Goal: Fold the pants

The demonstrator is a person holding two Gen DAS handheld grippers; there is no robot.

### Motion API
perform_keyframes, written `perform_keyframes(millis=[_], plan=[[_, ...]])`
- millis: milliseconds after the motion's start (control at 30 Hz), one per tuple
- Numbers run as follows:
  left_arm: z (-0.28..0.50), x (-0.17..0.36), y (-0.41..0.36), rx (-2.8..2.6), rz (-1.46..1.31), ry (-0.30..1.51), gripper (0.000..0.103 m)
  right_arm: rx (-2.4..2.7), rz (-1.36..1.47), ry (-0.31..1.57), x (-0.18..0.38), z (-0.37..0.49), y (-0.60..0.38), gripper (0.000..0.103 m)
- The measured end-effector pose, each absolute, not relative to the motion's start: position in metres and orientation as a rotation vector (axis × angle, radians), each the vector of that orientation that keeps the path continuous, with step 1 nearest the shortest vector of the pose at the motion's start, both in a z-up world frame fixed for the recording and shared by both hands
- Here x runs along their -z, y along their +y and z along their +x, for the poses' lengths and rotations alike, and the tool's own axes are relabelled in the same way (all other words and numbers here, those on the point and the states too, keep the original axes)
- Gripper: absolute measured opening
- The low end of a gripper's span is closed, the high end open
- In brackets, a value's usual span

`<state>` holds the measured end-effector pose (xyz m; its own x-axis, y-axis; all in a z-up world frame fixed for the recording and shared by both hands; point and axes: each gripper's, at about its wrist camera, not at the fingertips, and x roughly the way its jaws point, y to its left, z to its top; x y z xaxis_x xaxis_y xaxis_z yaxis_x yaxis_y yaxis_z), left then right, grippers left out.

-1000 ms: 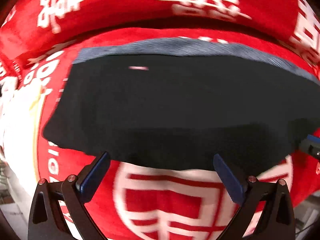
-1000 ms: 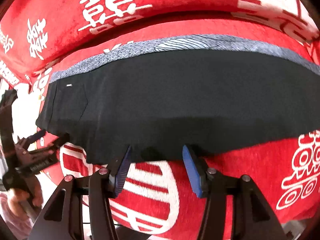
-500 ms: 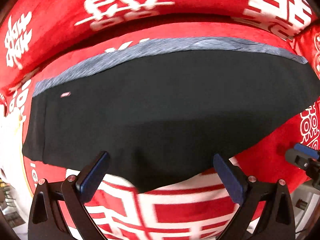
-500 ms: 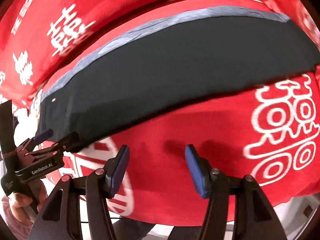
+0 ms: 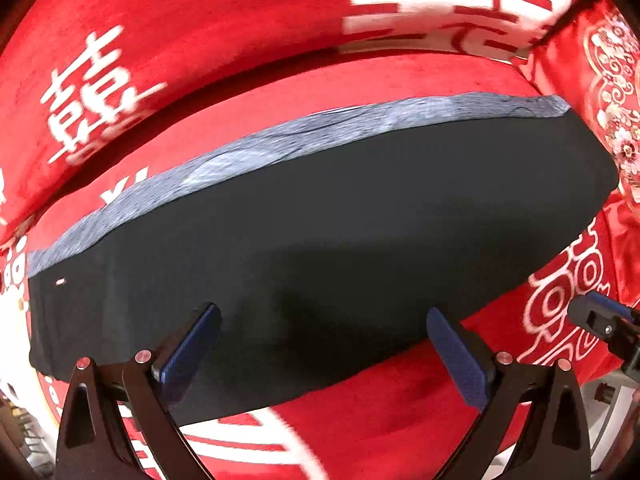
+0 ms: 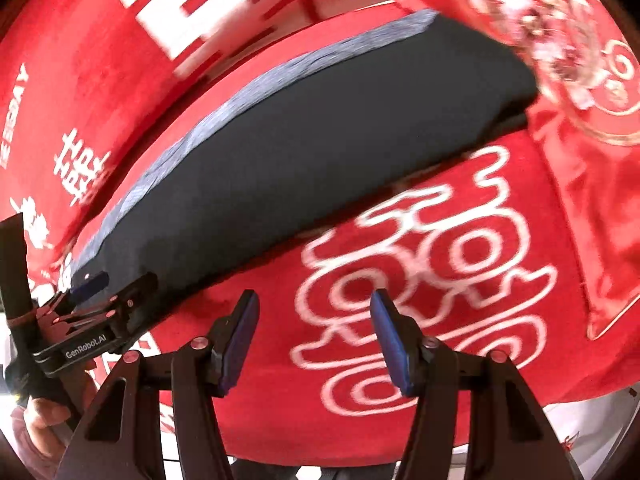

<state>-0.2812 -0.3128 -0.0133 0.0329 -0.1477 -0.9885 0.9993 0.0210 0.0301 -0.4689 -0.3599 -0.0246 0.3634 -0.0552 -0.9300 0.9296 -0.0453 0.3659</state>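
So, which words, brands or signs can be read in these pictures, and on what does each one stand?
"GenRobot.AI": white print on the black body of the left gripper, seen from the right wrist.
White Chinese characters: woven into the red cover, blurred, not readable.
Latin letters at that cover's left edge: cut off, unreadable.
Pants: small tag, no readable text.

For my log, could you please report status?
Left tool and right tool open, empty. Pants flat on red cover. Red cushion at far end.

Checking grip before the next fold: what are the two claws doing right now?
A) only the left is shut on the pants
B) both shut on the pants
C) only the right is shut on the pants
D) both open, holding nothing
D: the left claw and right claw both gape empty near the flat dark fabric pants.
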Motion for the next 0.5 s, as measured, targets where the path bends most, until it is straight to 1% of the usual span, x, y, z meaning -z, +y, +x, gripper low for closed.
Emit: perform_keyframes(millis=[233,500], plan=[[-0.319,0.015,-0.329,1.273,1.117,1.033,0.103,1.062,1.395,0.805,0.032,-0.507,-0.376,0.062],[-0.331,0.035,-0.340,1.227,1.111,1.056,0.103,1.189,1.421,0.700,0.043,-0.549,-0.406,0.062]])
